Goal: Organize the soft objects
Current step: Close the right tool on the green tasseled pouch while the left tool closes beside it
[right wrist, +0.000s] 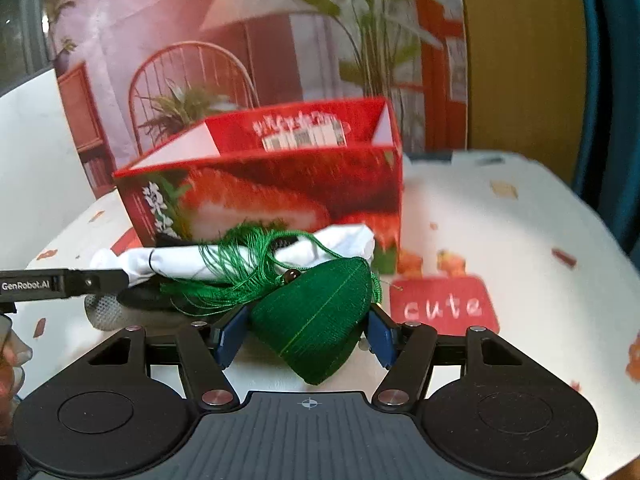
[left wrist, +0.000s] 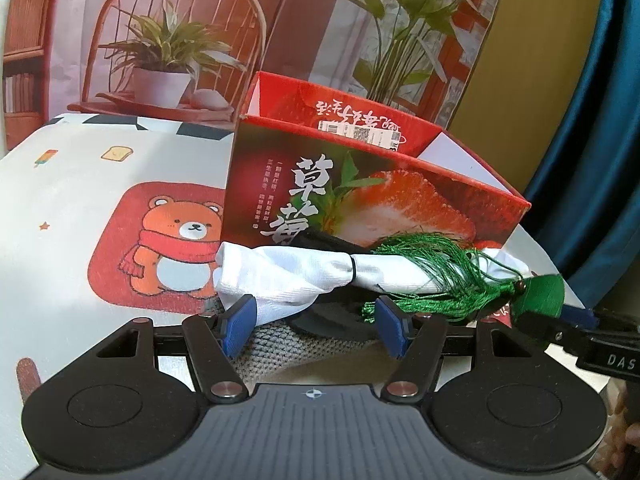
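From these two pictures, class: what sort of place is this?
Probably a staged home tabletop: a cartoon bear tablecloth, an open strawberry box, and behind them a printed backdrop of a chair and plants.

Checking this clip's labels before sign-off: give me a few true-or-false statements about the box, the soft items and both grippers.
1. The red strawberry-print cardboard box is open at the top. True.
2. The right gripper has the green woven pouch with a tassel between its fingers. True.
3. The white cloth bundle lies inside the box. False: it lies on the table in front of it.
4. The left gripper is shut tight. False: its fingers stand apart.
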Demonstrator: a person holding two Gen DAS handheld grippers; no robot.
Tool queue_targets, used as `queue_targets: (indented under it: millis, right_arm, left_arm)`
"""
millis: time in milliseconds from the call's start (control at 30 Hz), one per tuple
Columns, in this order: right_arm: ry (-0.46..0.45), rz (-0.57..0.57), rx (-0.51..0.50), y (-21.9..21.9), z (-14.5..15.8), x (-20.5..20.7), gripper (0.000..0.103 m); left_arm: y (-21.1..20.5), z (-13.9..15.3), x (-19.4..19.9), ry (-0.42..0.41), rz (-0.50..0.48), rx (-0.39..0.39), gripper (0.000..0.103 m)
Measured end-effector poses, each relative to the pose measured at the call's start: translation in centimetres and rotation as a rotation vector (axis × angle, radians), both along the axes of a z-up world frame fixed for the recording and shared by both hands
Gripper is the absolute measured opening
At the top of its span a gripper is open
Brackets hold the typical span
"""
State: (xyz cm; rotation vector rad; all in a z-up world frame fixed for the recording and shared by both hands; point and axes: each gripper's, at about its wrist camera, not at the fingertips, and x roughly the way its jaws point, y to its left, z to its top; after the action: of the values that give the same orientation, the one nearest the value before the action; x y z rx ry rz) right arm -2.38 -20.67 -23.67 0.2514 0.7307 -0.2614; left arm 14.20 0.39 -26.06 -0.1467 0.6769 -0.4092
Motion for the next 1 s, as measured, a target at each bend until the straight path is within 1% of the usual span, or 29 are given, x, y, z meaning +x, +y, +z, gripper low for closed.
queue_targets:
  millis: [67, 200, 267, 333, 400, 567, 700, 767, 867, 1000]
  right_arm:
    - [-0.004, -0.011, -0.019, -0.1, 0.3, 0.0, 0.059]
    - [-0.008, -0.061, -0.024, -0.6, 0.5, -0.3, 0.059]
    - [-0.031, -0.076, -0.026, -0.7, 0.8, -0.5, 0.059]
    - [-0.061, -0.068, -0.051, -0.5, 1.2, -0.7, 0.059]
    - [-0.110, -0.037, -0.048, -0.3, 1.8, -0.8, 0.060]
    - [-0.119, 0.098, -0.021, 0.6, 1.8, 1.3, 0.060]
    - [-0.116, 0.217, 0.017, 1.6, 1.2, 4.5, 0.060]
    - [-0.105, 0.292, 0.001, 2.6, 0.7, 6.3, 0.059]
    - [-0.091, 0.369, -0.025, 4.1, -0.3, 8.6, 0.060]
    - [-0.061, 0.417, -0.038, 5.0, -1.7, 10.8, 0.061]
  left_arm:
    - [0.1, 0.0, 0.1, 0.003, 0.002, -0.003, 0.067]
    - [0.0, -0.1, 0.2, 0.009, 0.003, -0.004, 0.067]
    - [0.0, -0.1, 0.2, 0.011, 0.002, -0.004, 0.067]
    - [0.0, -0.2, 0.2, 0.012, 0.002, -0.004, 0.067]
    - [0.0, -0.2, 0.3, 0.015, 0.002, -0.006, 0.067]
    - [0.5, 0.0, 0.4, 0.016, 0.019, -0.027, 0.067]
    - [1.7, 0.8, 0.8, 0.012, 0.061, -0.080, 0.067]
    - [2.3, 1.3, 1.0, 0.009, 0.081, -0.102, 0.067]
    - [2.8, 1.9, 1.3, 0.010, 0.090, -0.128, 0.067]
    - [2.5, 2.4, 2.1, 0.024, 0.079, -0.144, 0.067]
